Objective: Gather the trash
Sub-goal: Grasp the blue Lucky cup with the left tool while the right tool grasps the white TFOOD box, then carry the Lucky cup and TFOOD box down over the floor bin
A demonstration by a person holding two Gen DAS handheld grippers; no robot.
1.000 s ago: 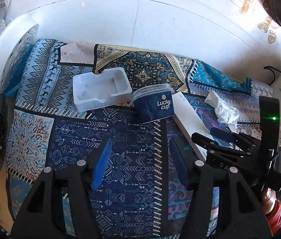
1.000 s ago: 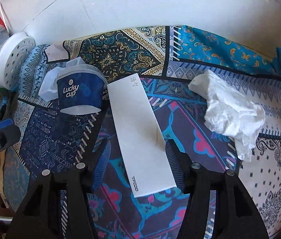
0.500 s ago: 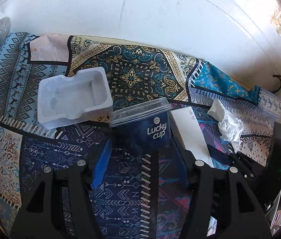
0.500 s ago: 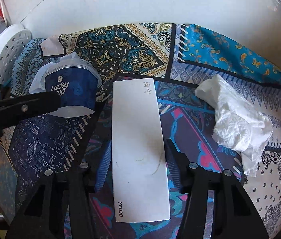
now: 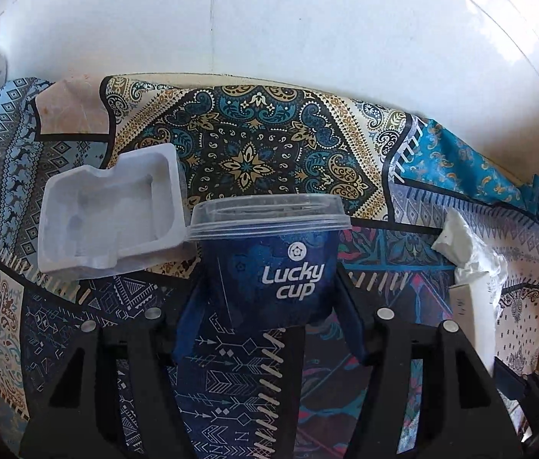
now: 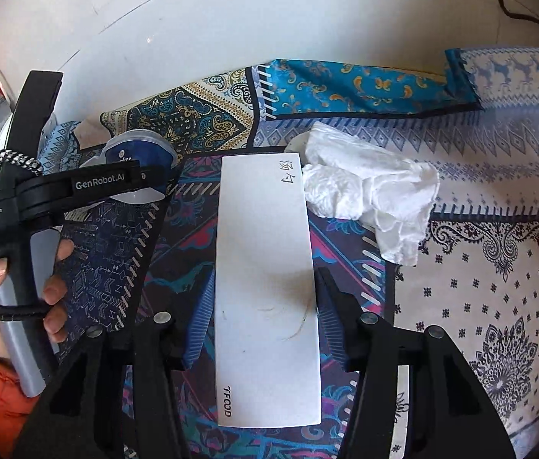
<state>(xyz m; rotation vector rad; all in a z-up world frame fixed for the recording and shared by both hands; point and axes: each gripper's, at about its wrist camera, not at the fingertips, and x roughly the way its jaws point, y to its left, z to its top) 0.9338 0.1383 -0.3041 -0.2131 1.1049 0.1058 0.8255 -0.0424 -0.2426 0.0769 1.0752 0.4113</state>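
Trash is lying scattered over a patterned patchwork cloth [image 5: 254, 153] below a white wall. In the left wrist view, a dark blue cup [image 5: 269, 267] printed "Lucky cup", capped with a clear lid, is standing upright at the centre of the frame, and the left gripper [image 5: 269, 313] is reaching up from the bottom edge with its two blue-padded fingers [image 5: 189, 325] spread apart on either side of the cup's lower body; whether the pads are touching it cannot be told. Just left of the cup, a white moulded plastic tray [image 5: 109, 214] is sitting with its hollow side up. In the right wrist view, a long white paper sleeve [image 6: 265, 287] with "TFOOD" printed near its lower end is lying flat down the middle of the frame, and the right gripper [image 6: 263, 325] is straddling it, jaws apart, one finger along each long edge. A crumpled white tissue [image 6: 372, 191] is resting at the sleeve's upper right corner. At the left edge of this view, a hand [image 6: 21, 294] is gripping the handle of the other black tool.
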